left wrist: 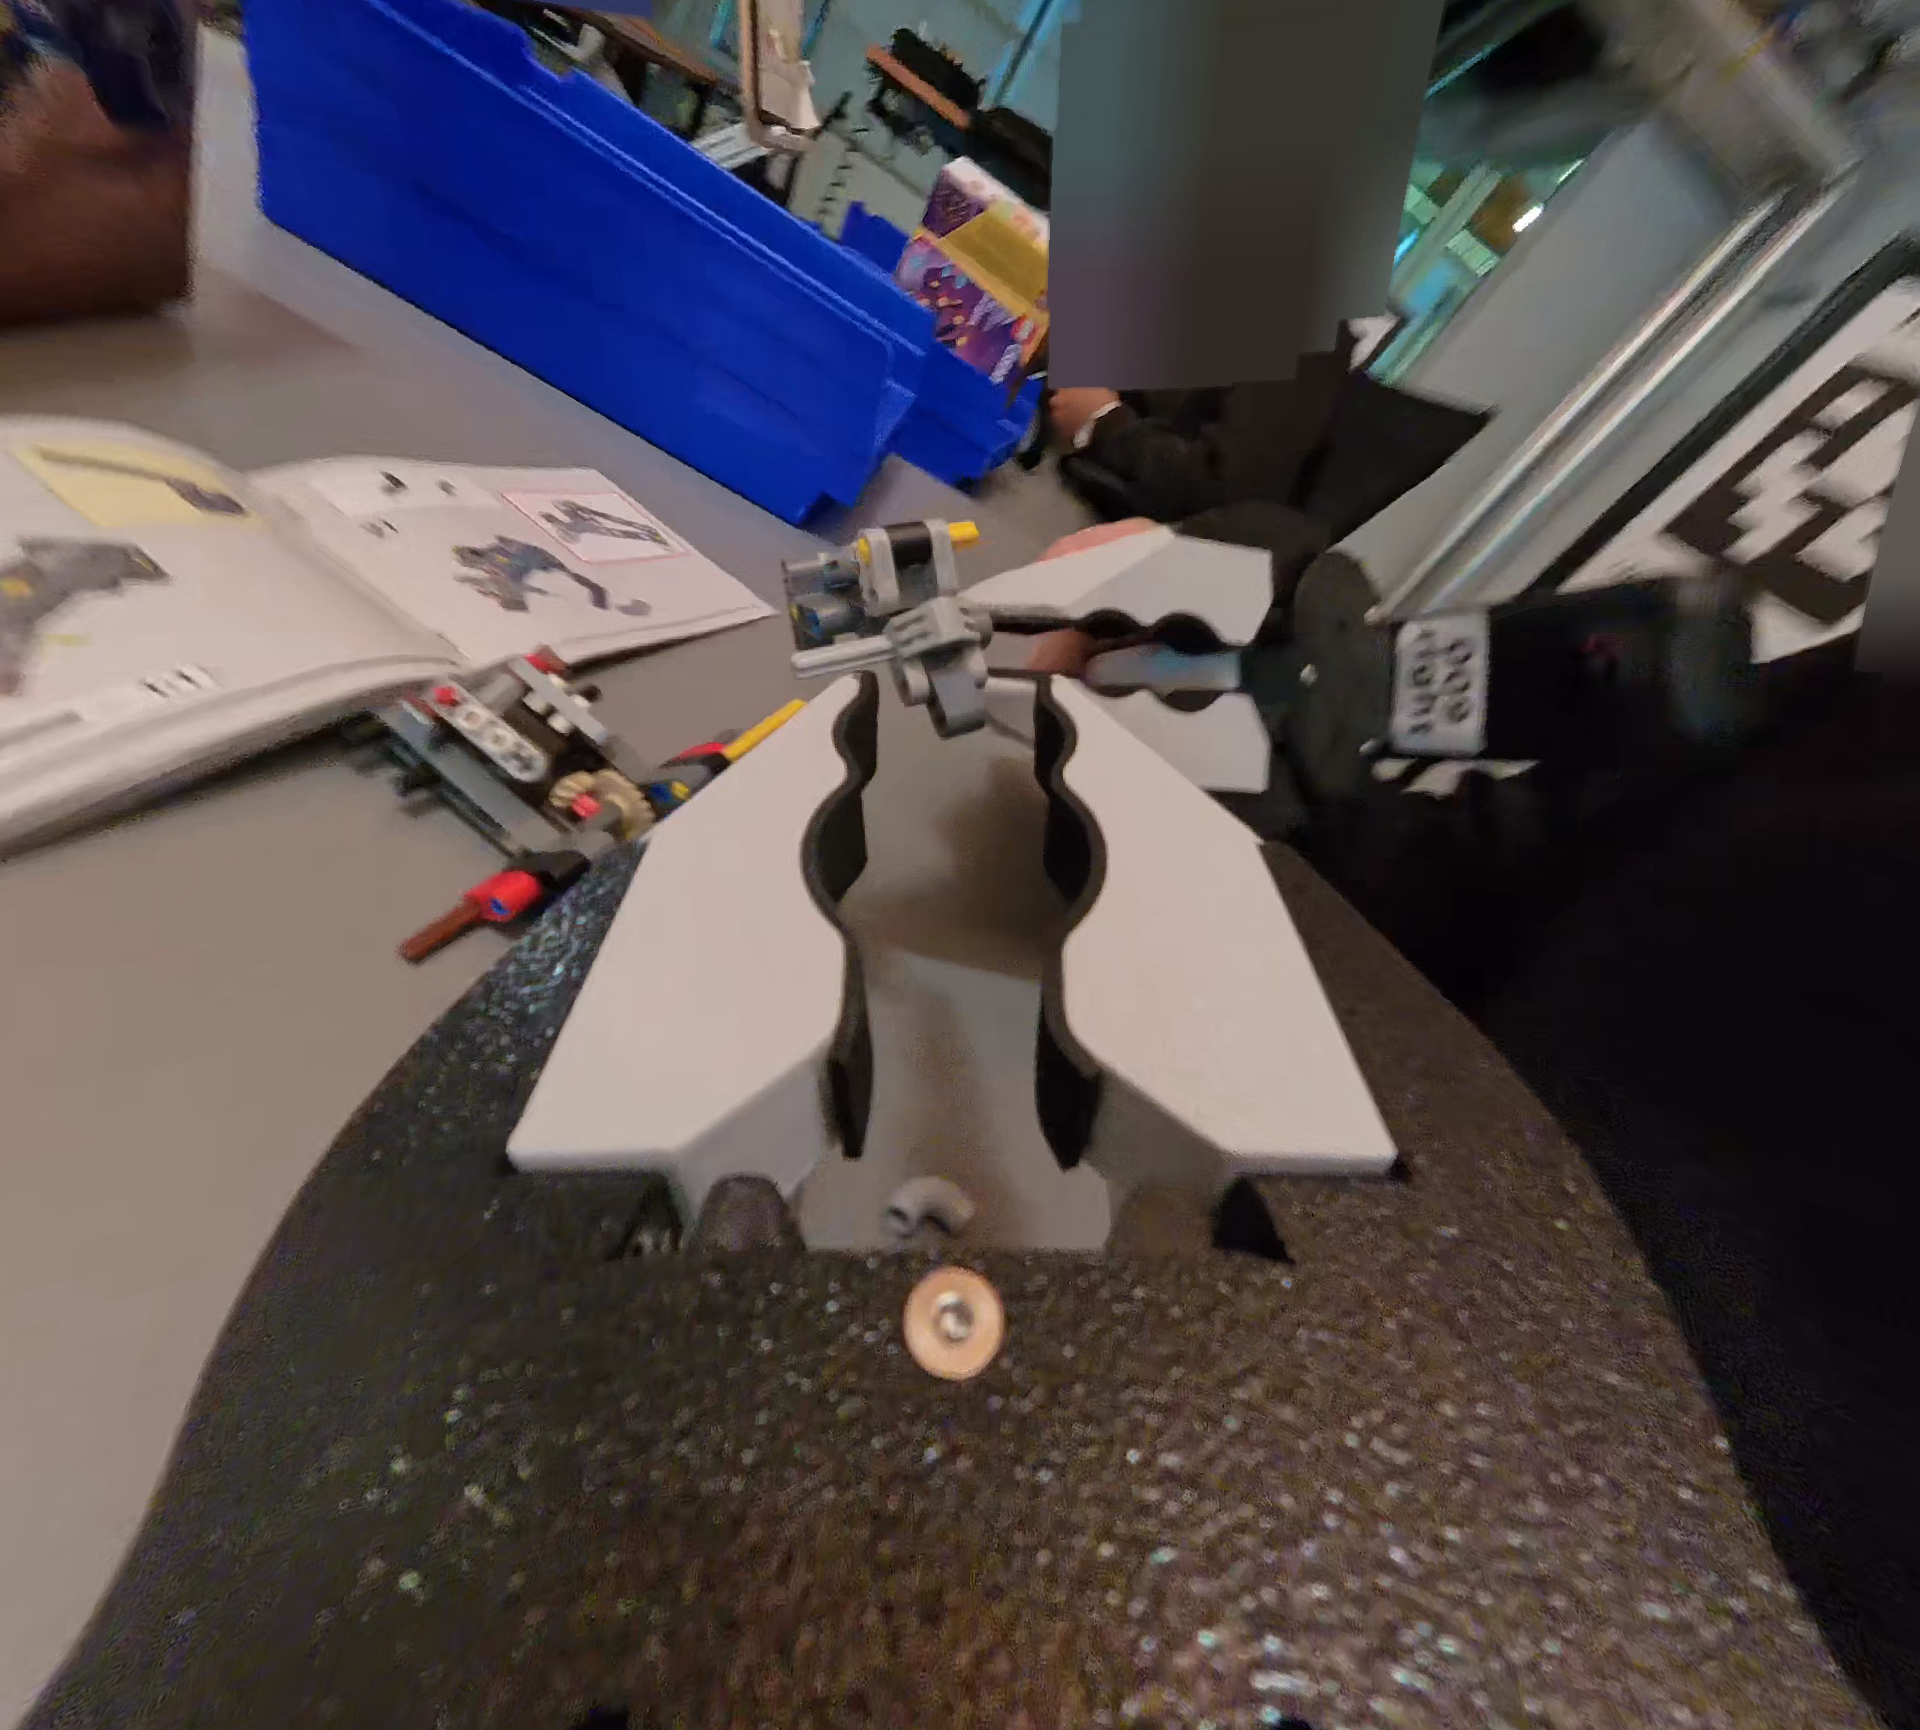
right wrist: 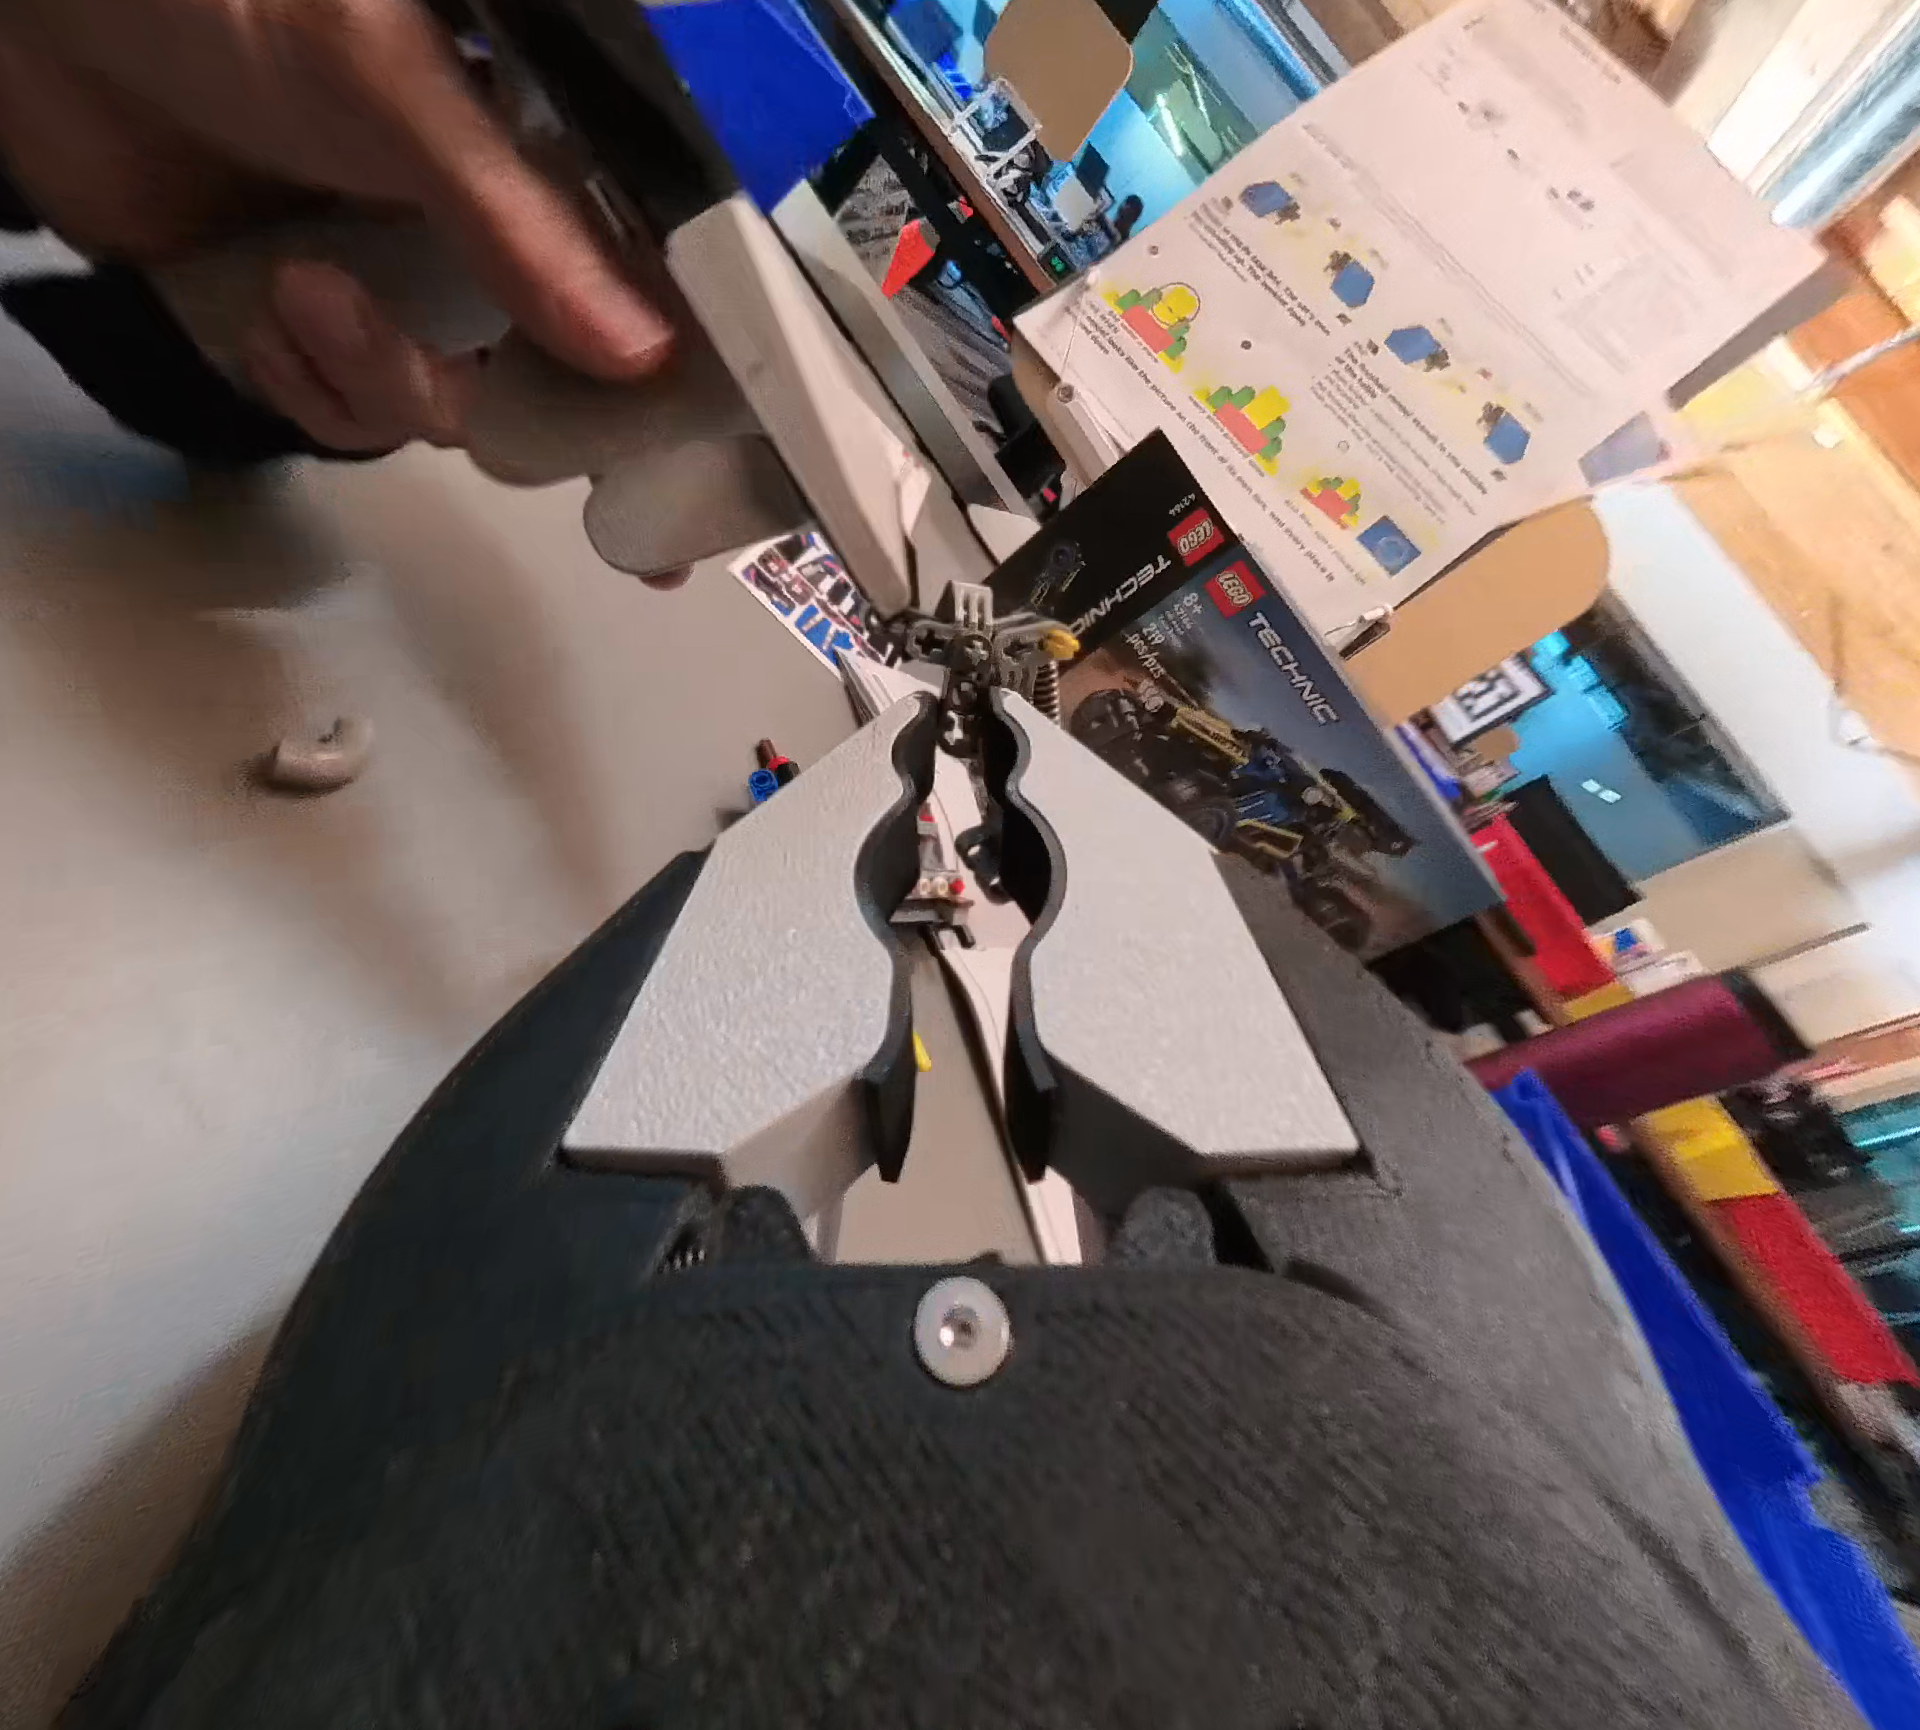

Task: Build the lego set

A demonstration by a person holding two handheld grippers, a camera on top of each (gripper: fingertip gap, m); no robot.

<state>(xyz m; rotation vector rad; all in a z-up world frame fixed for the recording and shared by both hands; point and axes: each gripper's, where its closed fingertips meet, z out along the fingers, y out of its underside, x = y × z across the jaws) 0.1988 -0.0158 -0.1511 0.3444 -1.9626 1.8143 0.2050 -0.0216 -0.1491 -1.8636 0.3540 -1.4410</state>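
Observation:
My right gripper [right wrist: 961,712] is shut on a small grey and black Technic assembly [right wrist: 971,641] with a yellow pin, held above the table. In the left wrist view the right gripper [left wrist: 1003,631] comes in from the right with that assembly [left wrist: 894,605]. My left gripper [left wrist: 951,693] is open, and the assembly's lowest grey part hangs between its tips. In the right wrist view, a left gripper finger [right wrist: 800,392] reaches down to the assembly, with a hand on its handle. A partly built chassis [left wrist: 520,745] lies on the grey table [left wrist: 156,1057].
An open instruction booklet [left wrist: 312,568] lies left of the chassis. Loose red and brown pieces [left wrist: 488,901] lie nearby. Blue bins [left wrist: 571,226] stand behind, with a person's dark sleeve [left wrist: 1247,454] across the table. The set's box [right wrist: 1247,693], a sticker sheet [right wrist: 800,579] and a loose grey piece [right wrist: 312,755] are close. The tips of both grippers are at nearly the same place. Left tips and right tips are each some 11 cm from the loose grey piece [right wrist: 312,755].

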